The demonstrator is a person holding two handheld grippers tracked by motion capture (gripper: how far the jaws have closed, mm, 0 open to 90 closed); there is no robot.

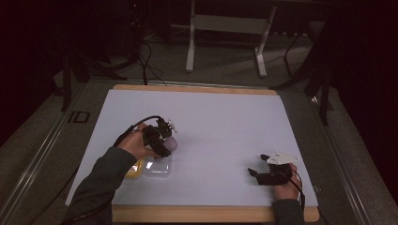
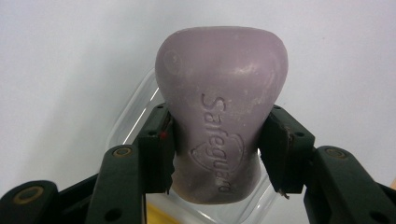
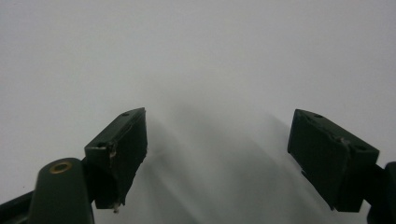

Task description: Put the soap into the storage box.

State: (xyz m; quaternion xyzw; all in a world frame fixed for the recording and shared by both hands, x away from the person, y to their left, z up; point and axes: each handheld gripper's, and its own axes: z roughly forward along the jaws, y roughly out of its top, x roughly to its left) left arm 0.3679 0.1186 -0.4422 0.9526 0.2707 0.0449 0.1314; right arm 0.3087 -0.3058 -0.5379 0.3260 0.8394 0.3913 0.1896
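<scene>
1. Black jaws of the left gripper (image 2: 215,149) are clamping a purple soap bar (image 2: 219,107), which is hovering over a clear plastic tray (image 1: 158,168) beside a yellow sponge (image 1: 133,169)
2. Right gripper (image 1: 257,165) is resting wide open and holding nothing on the white table (image 1: 225,126)

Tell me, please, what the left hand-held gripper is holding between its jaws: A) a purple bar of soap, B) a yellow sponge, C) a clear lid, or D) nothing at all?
A: in the left gripper view the left hand-held gripper has both pads pressed against the sides of a purple bar of soap stamped "Safeguard", above a clear container.
</scene>
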